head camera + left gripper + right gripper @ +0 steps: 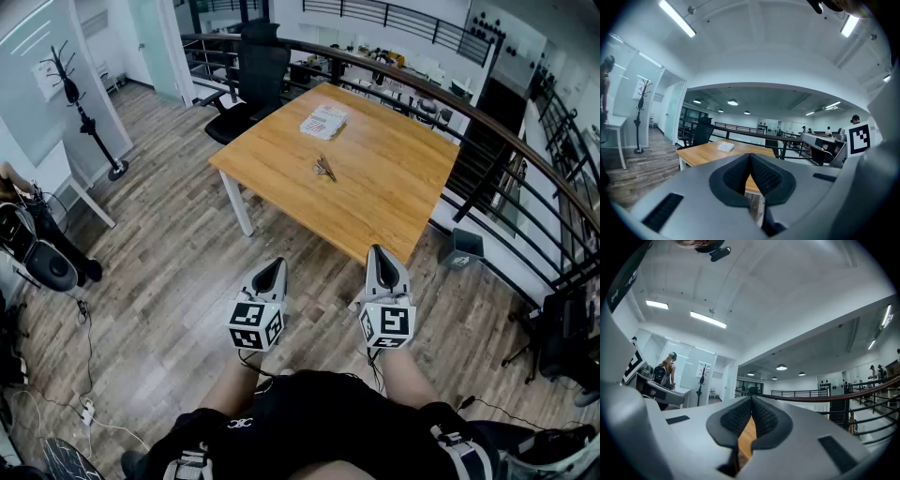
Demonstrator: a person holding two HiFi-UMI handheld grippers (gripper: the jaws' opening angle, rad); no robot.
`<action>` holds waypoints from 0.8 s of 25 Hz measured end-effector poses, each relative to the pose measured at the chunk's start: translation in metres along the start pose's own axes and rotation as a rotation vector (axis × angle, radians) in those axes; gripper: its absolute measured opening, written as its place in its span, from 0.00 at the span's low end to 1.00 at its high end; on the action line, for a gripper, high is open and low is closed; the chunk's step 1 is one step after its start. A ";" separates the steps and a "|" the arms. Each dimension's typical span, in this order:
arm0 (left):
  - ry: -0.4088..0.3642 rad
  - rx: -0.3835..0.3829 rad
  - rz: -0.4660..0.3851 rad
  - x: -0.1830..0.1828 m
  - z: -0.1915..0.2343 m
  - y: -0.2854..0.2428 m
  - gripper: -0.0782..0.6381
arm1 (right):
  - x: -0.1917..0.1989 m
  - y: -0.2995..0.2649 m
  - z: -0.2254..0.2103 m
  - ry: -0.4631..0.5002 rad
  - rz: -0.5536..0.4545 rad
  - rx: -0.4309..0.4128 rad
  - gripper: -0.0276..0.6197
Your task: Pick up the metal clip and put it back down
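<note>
Metal clip lies flat near the middle of a square wooden table, seen from the head view, with nothing touching it. A white stack of papers sits farther back on the same table, apart from the clip, and a black office chair stands at the far-left edge. The person's two forearms reach forward from the bottom of the frame, side by side. The left gripper and the right gripper are level with each other and point toward the table. Both hang over the plank floor, and the right one's tip comes close to the table's near corner. Both are well apart from the clip.

In the left gripper view, the left gripper has its two dark ribbed pads pressed together at the tips, with nothing between them. Beyond it are the table, the papers and a coat stand at the left.

In the right gripper view, the right gripper is likewise closed and empty. A strip of the tabletop shows in the gap below the pads, and a curved railing runs off to the right.
</note>
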State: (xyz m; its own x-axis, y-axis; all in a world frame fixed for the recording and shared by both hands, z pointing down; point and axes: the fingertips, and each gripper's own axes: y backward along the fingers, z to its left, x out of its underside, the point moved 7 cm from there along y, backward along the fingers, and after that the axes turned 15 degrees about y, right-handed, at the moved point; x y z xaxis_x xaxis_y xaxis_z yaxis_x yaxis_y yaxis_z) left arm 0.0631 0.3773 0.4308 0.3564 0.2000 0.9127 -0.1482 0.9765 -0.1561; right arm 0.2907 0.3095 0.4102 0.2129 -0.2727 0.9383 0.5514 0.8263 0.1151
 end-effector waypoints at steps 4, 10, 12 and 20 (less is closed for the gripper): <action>-0.002 -0.004 -0.004 0.000 -0.008 0.011 0.13 | 0.000 0.003 -0.001 -0.009 0.002 -0.015 0.06; -0.007 -0.012 -0.010 -0.003 0.003 0.021 0.13 | -0.005 0.004 0.013 -0.016 -0.015 -0.012 0.07; -0.009 -0.006 -0.010 -0.005 0.007 0.024 0.13 | -0.007 0.003 0.018 -0.015 -0.013 -0.010 0.07; -0.006 0.015 -0.013 -0.006 0.039 0.037 0.13 | -0.009 -0.005 0.055 -0.004 0.002 -0.005 0.07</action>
State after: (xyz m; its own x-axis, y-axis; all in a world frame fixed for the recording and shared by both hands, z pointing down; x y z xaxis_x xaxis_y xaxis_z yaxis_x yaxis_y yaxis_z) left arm 0.0194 0.4086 0.4343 0.3527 0.1871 0.9168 -0.1572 0.9777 -0.1391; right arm 0.2409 0.3350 0.4188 0.2111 -0.2687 0.9398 0.5551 0.8243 0.1110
